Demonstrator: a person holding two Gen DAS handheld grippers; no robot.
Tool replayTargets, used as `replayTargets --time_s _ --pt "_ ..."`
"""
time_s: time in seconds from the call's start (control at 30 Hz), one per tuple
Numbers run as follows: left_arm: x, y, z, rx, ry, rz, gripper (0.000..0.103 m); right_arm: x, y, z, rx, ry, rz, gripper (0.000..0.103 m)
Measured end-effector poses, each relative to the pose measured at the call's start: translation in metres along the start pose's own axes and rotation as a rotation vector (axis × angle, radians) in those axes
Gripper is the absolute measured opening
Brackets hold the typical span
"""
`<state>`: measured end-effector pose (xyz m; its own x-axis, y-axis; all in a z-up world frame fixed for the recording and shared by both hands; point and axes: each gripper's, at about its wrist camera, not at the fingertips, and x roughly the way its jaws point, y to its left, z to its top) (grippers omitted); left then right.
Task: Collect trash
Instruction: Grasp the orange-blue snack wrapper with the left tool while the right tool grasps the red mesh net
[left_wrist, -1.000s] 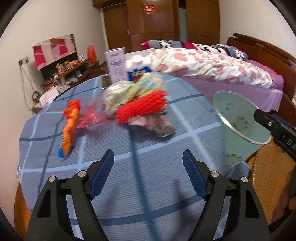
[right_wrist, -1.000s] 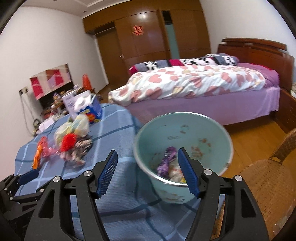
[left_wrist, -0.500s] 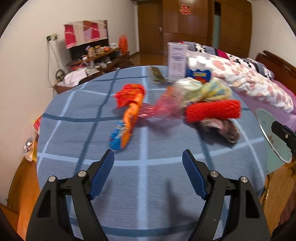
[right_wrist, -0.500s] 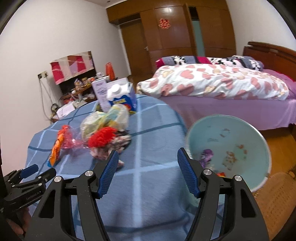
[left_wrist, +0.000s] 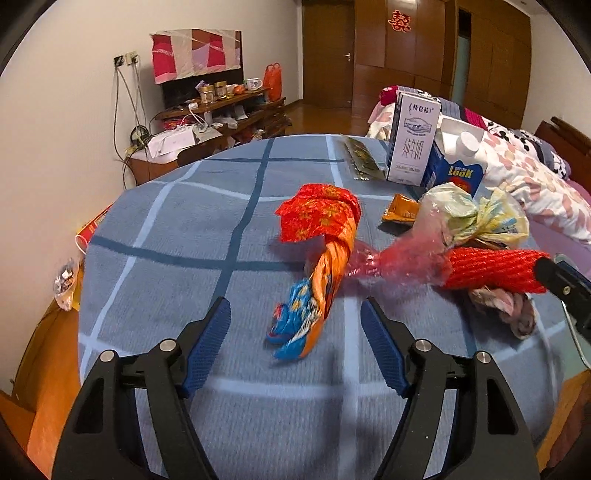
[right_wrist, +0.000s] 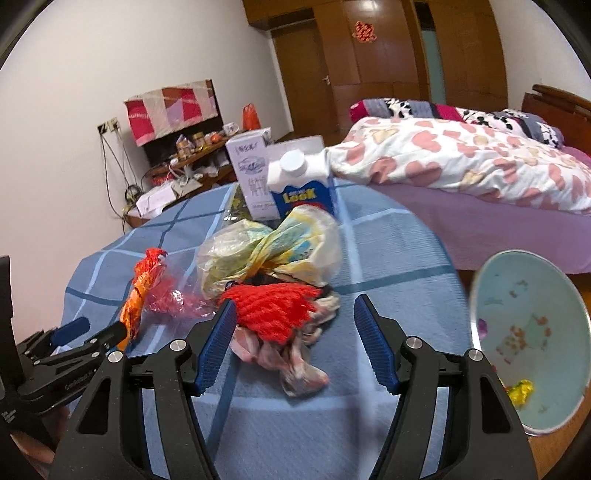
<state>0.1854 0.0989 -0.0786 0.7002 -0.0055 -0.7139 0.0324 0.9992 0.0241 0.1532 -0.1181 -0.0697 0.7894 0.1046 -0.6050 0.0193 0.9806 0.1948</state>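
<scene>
Trash lies on the blue checked tablecloth (left_wrist: 177, 236). A twisted orange, red and blue wrapper (left_wrist: 317, 266) lies just ahead of my open, empty left gripper (left_wrist: 295, 343). Right of it are crumpled red cellophane (left_wrist: 399, 258), a red foam net (left_wrist: 495, 269) and a clear bag with yellow packaging (left_wrist: 476, 218). My open, empty right gripper (right_wrist: 295, 339) hovers just before the red foam net (right_wrist: 273, 310) and a crumpled pinkish wrapper (right_wrist: 288, 358). The light green bin (right_wrist: 532, 339) stands at the table's right edge with scraps inside.
A white milk carton (left_wrist: 413, 140), a blue Look carton (left_wrist: 454, 162) and a flat dark packet (left_wrist: 362, 158) stand at the table's far side. A bed (right_wrist: 461, 162) lies beyond. A cluttered TV stand (left_wrist: 207, 110) is at the left wall.
Both grippers have swung left and moved in closer over the table. The orange wrapper now sits ahead of the left gripper, the red net before the right; the bin has slid to the right edge.
</scene>
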Motion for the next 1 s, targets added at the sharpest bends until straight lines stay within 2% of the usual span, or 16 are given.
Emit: replayTargets --time_s 0.13,0.17,0.2,0.23,0.27,0.3,0.37,0.5,0.6,0.63,0.77,1.0 --pt "0.013 -0.002 0.004 -0.013 0.028 -0.021 0.056 0.018 0.003 0.004 -0.002 0.036 -0.006 0.061" --pt "0.017 -0.003 0.004 -0.014 0.034 -0.027 0.05 0.022 0.004 0.004 -0.004 0.045 -0.004 0.054" --pt "0.019 -0.003 0.004 -0.014 0.039 -0.03 0.048 0.024 0.005 0.004 -0.006 0.053 0.0 0.042" --pt "0.021 -0.002 0.003 -0.02 0.049 -0.039 0.042 0.026 0.005 0.004 -0.008 0.063 0.006 0.036" --pt "0.021 0.0 0.004 -0.034 0.05 -0.051 0.035 0.027 0.005 0.003 -0.008 0.069 0.012 0.032" --pt "0.02 0.002 0.004 -0.043 0.045 -0.056 0.034 0.026 0.005 0.002 -0.009 0.065 0.016 0.027" --pt "0.018 0.005 0.004 -0.046 0.034 -0.057 0.025 0.023 0.007 0.0 -0.015 0.054 0.022 0.024" --pt "0.008 0.009 0.002 -0.059 0.019 -0.057 0.023 0.007 0.007 0.0 -0.002 0.015 0.055 0.021" --pt "-0.011 0.011 0.002 -0.055 -0.024 -0.038 0.022 -0.012 0.004 0.001 0.012 -0.03 0.08 0.021" --pt "-0.016 0.012 0.002 -0.053 -0.037 -0.034 0.018 -0.017 0.004 0.002 0.017 -0.039 0.083 0.021" --pt "-0.042 0.013 -0.002 -0.043 -0.079 -0.016 0.018 -0.039 -0.001 0.0 0.036 -0.075 0.086 0.021" --pt "-0.057 0.013 -0.018 -0.042 -0.067 -0.033 0.017 -0.071 -0.011 -0.012 0.053 -0.115 0.074 0.021"
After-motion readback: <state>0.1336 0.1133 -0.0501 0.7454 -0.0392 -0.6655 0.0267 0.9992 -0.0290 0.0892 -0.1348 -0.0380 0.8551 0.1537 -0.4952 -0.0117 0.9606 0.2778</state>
